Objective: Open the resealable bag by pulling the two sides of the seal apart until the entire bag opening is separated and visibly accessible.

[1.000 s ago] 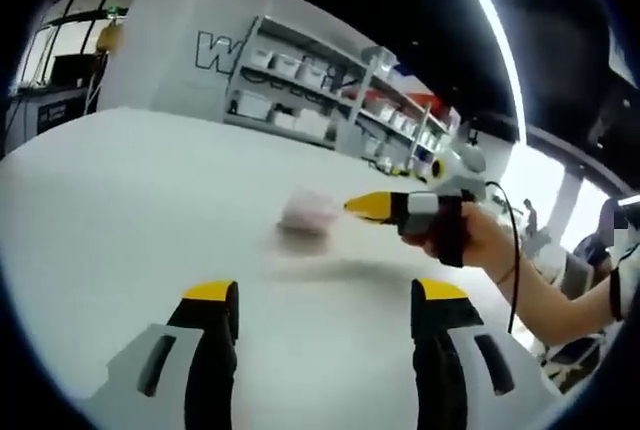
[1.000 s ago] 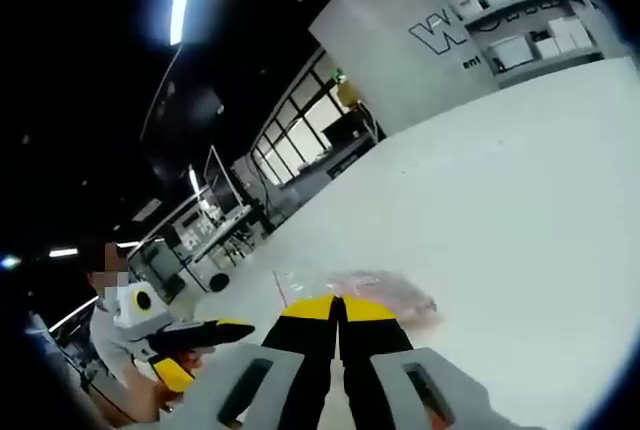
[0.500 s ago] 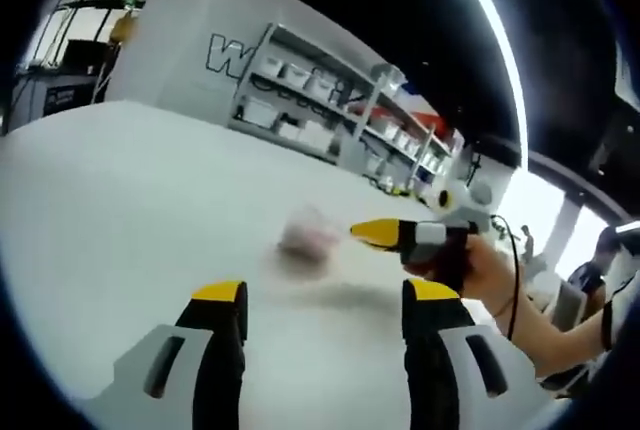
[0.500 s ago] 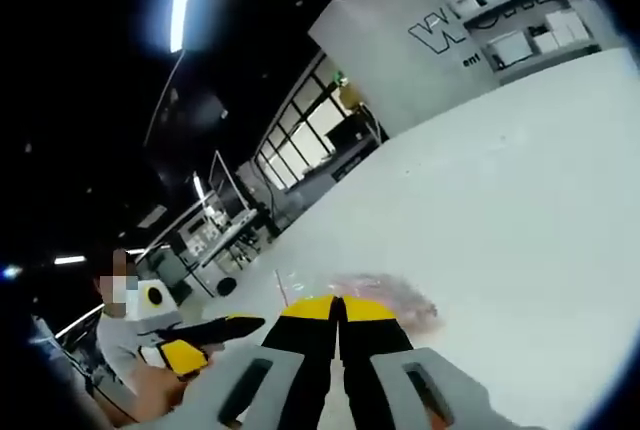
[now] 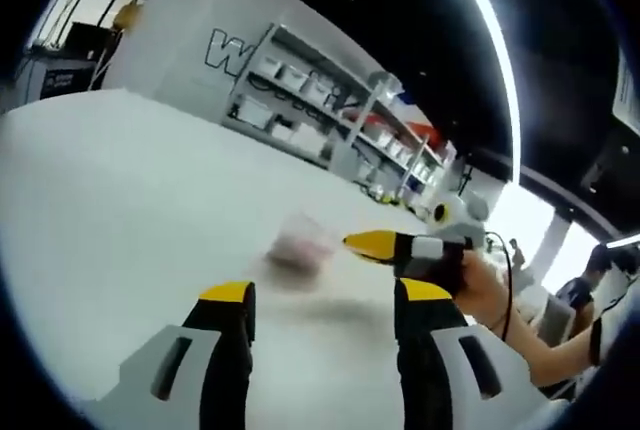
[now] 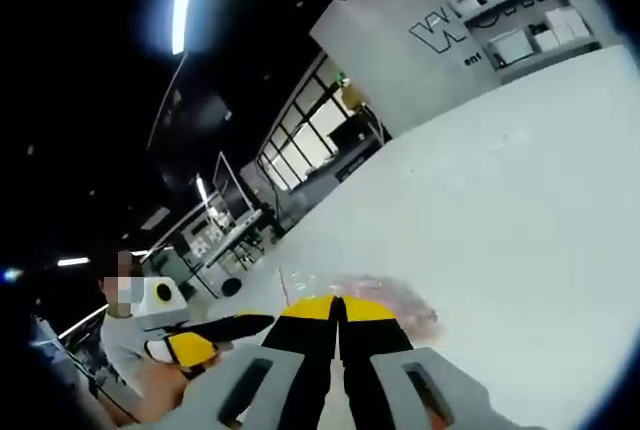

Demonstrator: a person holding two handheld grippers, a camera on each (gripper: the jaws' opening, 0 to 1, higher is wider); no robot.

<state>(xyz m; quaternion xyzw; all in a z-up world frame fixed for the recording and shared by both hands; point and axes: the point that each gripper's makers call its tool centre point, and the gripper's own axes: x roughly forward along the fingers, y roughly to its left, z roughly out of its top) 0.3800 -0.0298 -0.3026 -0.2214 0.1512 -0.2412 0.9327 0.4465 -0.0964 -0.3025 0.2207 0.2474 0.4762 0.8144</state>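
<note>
My right hand-held gripper [image 6: 338, 308] pinches the bag [image 6: 385, 295] on the surface [image 6: 520, 190], jaws closed; my left hand-held gripper [image 5: 322, 300], jaws spread and empty, faces shelves [image 5: 320, 110].

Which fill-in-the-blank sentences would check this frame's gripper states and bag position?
1. The right hand-held gripper has its jaws ____.
2. The left hand-held gripper has its jaws ____.
3. The resealable bag lies on the white ____.
4. The bag's contents look ____ in colour.

Missing words: shut; open; table; pink
</note>
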